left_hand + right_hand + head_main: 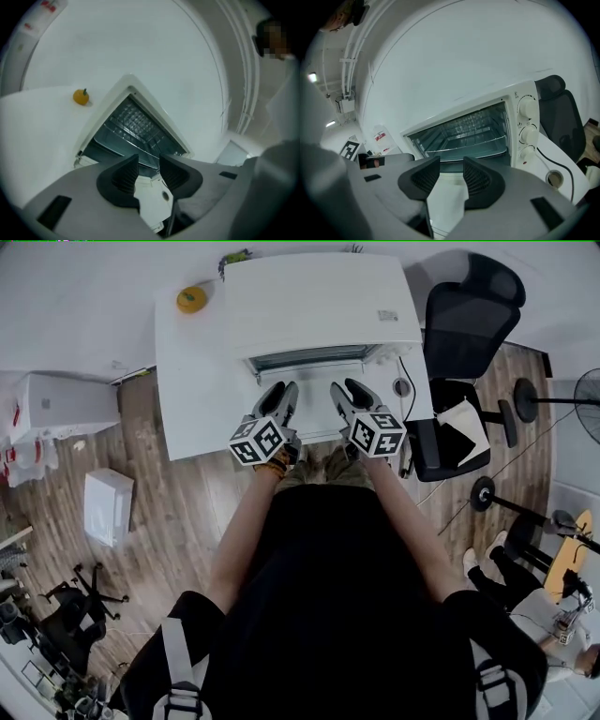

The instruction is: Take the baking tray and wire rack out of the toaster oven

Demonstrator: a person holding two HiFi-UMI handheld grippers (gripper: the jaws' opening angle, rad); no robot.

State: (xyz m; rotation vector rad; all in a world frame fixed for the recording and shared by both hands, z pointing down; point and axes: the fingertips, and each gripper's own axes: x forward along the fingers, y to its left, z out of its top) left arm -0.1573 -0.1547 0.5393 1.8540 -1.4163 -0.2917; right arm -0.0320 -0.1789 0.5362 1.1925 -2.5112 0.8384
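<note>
Baking tray (477, 153), wire rack (136, 123) in open oven (323, 306).
Left gripper (148, 159), right gripper (451, 161) fingers spread, empty. Judged stiff, light: pinch front rims, 6 o'clock.

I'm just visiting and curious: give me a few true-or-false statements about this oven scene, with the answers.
1. The toaster oven has its door open. True.
2. The wire rack lies out on the table. False: it sits inside the oven.
3. The left gripper and right gripper both have jaws apart, holding nothing. True.
4. The yellow fruit sits on top of the oven. False: it lies on the table beside it.
</note>
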